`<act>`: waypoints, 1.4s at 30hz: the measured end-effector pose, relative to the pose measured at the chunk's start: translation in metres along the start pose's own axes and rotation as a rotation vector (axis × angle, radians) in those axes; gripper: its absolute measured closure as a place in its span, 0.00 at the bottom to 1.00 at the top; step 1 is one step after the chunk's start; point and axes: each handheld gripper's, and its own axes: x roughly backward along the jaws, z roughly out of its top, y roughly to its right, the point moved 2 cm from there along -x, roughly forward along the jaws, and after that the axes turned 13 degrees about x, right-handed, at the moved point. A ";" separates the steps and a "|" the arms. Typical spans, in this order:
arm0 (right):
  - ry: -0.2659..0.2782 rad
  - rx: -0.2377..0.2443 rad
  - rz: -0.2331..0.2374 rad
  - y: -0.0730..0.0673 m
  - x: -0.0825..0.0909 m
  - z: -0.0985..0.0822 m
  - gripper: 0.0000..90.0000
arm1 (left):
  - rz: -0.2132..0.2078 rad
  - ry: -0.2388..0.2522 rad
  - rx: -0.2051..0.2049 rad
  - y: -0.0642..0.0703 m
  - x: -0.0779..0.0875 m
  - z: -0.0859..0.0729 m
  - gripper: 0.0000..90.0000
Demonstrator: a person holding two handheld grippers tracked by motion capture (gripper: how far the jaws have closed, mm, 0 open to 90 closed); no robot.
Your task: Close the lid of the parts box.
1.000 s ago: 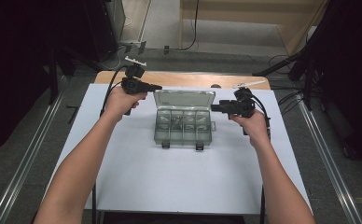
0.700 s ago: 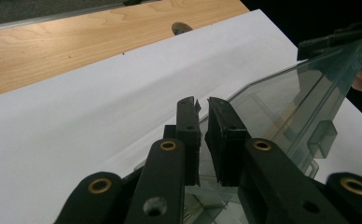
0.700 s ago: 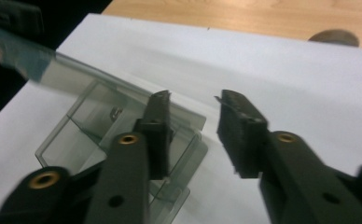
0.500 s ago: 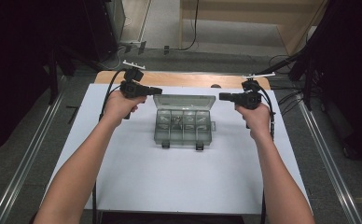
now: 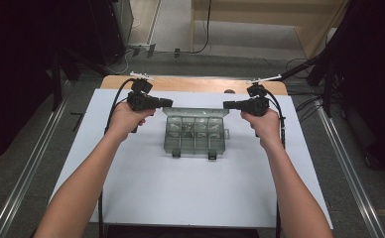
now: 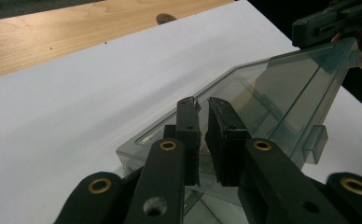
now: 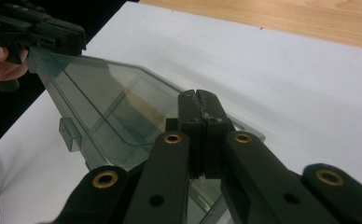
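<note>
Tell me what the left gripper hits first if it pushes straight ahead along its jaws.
The lid, whose edge the left gripper is already shut on. Past it, roughly in line, sits the right gripper at the lid's far corner; depth is hard to judge.

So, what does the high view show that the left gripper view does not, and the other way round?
High view: the person's forearms, the box's compartments and the two front latches.
Left gripper view: the left gripper up close, its jaws shut on the edge of the raised lid.
Both: the lid, the right gripper at the lid's other corner, the white table and the wooden strip behind it.
</note>
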 end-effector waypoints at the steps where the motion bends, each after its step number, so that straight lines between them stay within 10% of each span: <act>1: -0.007 0.000 0.002 -0.001 -0.001 -0.001 1.00 | -0.002 -0.001 -0.005 0.001 0.000 -0.001 0.92; 42: -0.136 0.033 0.009 -0.011 -0.035 -0.032 0.99 | 0.001 -0.039 -0.054 -0.013 -0.023 -0.051 0.92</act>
